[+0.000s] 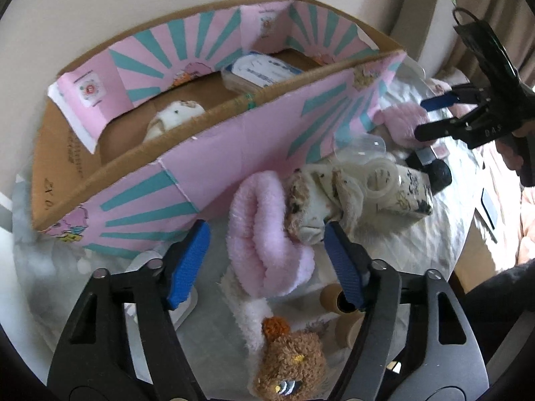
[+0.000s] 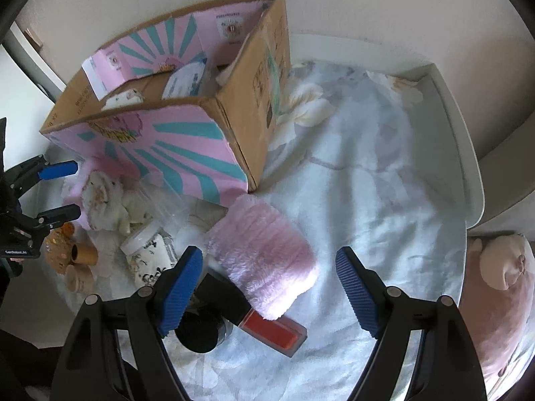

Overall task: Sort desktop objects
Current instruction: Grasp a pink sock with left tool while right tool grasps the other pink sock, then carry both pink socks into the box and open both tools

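Pale floral tablecloth (image 2: 384, 167), cardboard box (image 1: 234, 140) at left rear, partly filled; left gripper (image 1: 267, 254) jaws apart, straddling rolled pink fleece (image 1: 264, 234) before box, pads not pressing; soft, light, squashy, so pinch mid-roll; right gripper (image 2: 271, 290) jaws wide apart over second pink fleece (image 2: 267, 254), clear of it

A pale floral cloth (image 2: 384, 173) covers the tabletop (image 2: 468, 153); a pink plush cushion (image 2: 498, 304) lies beside it, against a cream wall (image 2: 367, 6).
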Tool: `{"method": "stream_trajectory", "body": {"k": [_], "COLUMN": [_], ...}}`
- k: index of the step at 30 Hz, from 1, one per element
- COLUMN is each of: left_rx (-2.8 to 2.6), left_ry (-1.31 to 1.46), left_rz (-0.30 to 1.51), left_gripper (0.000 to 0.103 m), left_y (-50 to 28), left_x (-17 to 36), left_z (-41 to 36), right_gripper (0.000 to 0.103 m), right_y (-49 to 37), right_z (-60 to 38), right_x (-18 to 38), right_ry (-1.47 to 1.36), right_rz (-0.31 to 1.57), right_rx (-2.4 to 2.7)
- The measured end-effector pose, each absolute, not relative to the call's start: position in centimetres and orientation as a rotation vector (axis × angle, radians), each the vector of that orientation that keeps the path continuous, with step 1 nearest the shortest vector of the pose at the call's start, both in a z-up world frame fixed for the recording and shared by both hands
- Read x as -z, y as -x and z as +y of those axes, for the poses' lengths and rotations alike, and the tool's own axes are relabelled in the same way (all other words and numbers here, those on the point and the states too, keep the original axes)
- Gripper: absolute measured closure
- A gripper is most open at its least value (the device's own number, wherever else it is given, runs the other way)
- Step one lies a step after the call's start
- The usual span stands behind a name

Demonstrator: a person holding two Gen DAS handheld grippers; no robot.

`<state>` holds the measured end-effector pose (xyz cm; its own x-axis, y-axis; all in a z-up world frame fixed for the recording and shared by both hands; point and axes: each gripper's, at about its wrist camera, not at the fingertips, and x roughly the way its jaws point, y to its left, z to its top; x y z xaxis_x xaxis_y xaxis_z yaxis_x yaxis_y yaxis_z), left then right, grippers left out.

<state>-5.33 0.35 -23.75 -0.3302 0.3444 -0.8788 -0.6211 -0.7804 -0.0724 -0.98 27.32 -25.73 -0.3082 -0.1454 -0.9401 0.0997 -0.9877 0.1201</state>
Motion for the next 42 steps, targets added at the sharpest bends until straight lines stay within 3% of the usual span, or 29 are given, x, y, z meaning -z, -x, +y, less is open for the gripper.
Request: {"method": "stream_trajectory", "body": {"k": [5, 7, 12, 15, 31, 42], "left_rx": [-2.086, -2.084, -2.089, -2.093, -2.164, -2.247], "left_ry": [1.308, 1.302, 1.287, 1.28, 1.247, 1.155], "left_rz": [0.413, 0.415, 0.373, 0.361, 0.315, 0.256], "left_gripper": [0.063, 0.068, 0.077, 0.079, 0.079, 0.079], "left_y": [5.1, 5.1, 5.5, 5.6, 4.9, 5.6], "left_x": [24.5, 24.3, 23.3, 22.8, 18.7, 13.2], "left_z": [0.8, 0.7, 0.1, 0.0, -2.1, -3.0], "right_gripper": [0.024, 0.045, 0.062, 0.067, 0.069, 0.069], "right_y": [1.3, 1.4, 1.5, 1.4, 0.8, 1.0], "right_z": [27.2, 27.2, 27.6, 27.8, 27.2, 26.1], "right_x": [26.3, 26.5, 26.3, 25.8, 23.0, 17.0], "right_ry": [-1.753, -1.75, -1.737, -1.721, -1.661, -1.598], "right_rz": [-0.056, -0.058, -0.08, -0.102, -0.12, -0.058], "right_rx": [2.417, 2.413, 2.406, 2.417, 2.464, 2.473]}}
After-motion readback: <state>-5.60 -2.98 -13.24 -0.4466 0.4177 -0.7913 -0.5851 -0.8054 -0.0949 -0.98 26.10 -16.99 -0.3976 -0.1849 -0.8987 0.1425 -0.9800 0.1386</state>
